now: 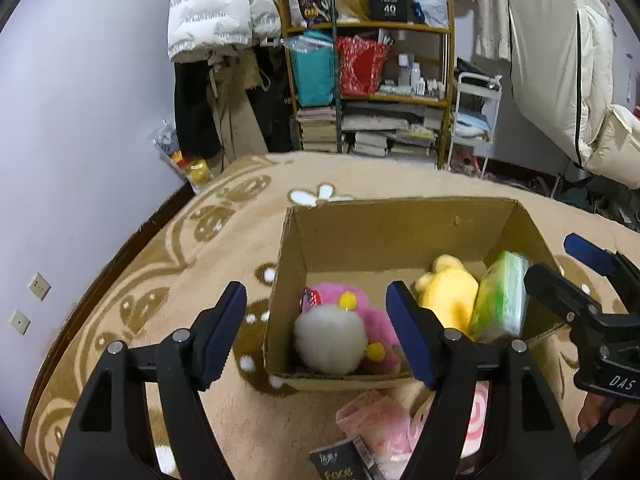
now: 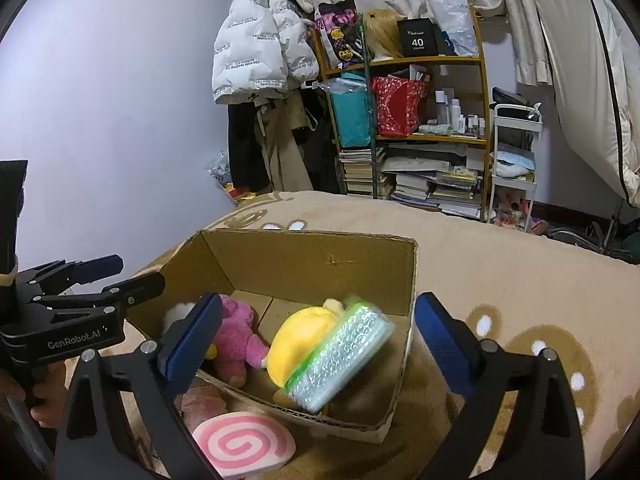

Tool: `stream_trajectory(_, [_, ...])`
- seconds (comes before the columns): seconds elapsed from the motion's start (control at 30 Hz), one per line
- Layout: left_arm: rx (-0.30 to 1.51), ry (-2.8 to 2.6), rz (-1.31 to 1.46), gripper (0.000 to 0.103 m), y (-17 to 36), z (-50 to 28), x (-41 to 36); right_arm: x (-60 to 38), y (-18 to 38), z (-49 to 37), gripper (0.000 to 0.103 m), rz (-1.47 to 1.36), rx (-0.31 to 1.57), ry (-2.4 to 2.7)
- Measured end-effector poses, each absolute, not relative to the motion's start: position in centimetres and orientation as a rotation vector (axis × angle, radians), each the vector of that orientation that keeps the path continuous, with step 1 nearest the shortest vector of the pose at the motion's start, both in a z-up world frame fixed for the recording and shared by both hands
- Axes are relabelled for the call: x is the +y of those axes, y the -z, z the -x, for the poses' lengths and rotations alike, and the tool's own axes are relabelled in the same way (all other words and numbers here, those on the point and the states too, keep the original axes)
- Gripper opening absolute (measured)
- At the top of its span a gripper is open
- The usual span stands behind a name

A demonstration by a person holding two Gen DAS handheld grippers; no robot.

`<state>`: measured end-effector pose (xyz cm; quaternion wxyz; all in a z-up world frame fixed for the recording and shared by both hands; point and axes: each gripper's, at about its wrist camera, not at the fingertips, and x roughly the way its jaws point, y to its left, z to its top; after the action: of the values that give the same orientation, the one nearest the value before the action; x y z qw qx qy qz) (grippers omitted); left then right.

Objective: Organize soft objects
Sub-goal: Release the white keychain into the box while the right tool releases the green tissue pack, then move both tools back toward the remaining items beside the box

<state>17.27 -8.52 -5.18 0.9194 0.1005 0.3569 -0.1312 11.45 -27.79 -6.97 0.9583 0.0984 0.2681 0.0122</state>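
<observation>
A cardboard box (image 1: pixel 400 236) stood open on a beige blanket with brown patterns (image 1: pixel 224 248) that covered what looked like a bed, and both grippers hung just above its near rim. The left gripper (image 1: pixel 316 332) had its jaws apart with nothing pressed between them; through the gap a pink plush toy (image 1: pixel 356 300) with a white pompom (image 1: pixel 330 338) lay against the box's left wall. The right gripper (image 2: pixel 318 348) had its jaws spread very wide, and its blue pads (image 2: pixel 438 344) touched nothing. Between them, inside the box, a green pack of tissues (image 2: pixel 340 360) sat tilted on its edge, blurred in the right wrist view, leaning against a yellow plush toy (image 2: pixel 300 344) toward the box's right wall. In the left wrist view the same pack stood beside the yellow toy, close to the right gripper's black finger. Outside the box, on the blanket by its near edge, lay a flat pink-and-white swirl cushion (image 2: pixel 244 446), a pink wrapped packet (image 1: pixel 376 424) and a small dark box with lettering (image 1: pixel 340 464), partly hidden behind the left gripper's arms. A person's fingers (image 1: pixel 596 412) wrapped the handle under the right gripper. Beyond the far edge of the blanket stood a wooden shelf (image 1: pixel 368 28) loaded with bags, bottles and stacked books, with a white puffer jacket (image 1: pixel 216 8) hanging to its left.
</observation>
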Motion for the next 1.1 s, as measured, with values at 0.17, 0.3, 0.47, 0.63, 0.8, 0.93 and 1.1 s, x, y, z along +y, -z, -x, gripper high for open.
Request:
stream_trajectory(0.17, [0.759,0.250,-0.211,0.083,4.8,-16.7,-8.1,-27.8,6.4,-10.5,0.103,-0.210,0.541,-0.021])
stream_trajectory(0.3, [0.775,0.249,-0.197,0.087,4.1,-15.6,-7.4,-27.5,5.6,-9.6,0.103,-0.197,0.547,-0.005])
stream_trajectory(0.47, [0.806,0.249,-0.196,0.092,3.4,-14.2,-6.4,-27.3,4.6,-7.9,0.103,-0.192,0.568,0.016])
stream_trajectory(0.63, [0.888,0.205,-0.206,0.092,3.1,-13.1,-5.4,-27.2,3.7,-6.1,0.103,-0.202,0.606,0.033])
stream_trajectory(0.8, [0.931,0.195,-0.222,0.092,2.8,-11.7,-4.6,-26.6,3.1,-4.3,0.103,-0.213,0.657,0.042])
stream_trajectory(0.93, [0.968,0.198,-0.206,0.092,2.8,-10.8,-4.0,-26.3,3.1,-3.4,0.103,-0.232,0.705,0.054])
stream_trajectory(1.1, [1.023,0.201,-0.206,0.092,3.3,-10.1,-3.6,-26.1,4.0,-2.5,0.103,-0.278,0.776,0.069])
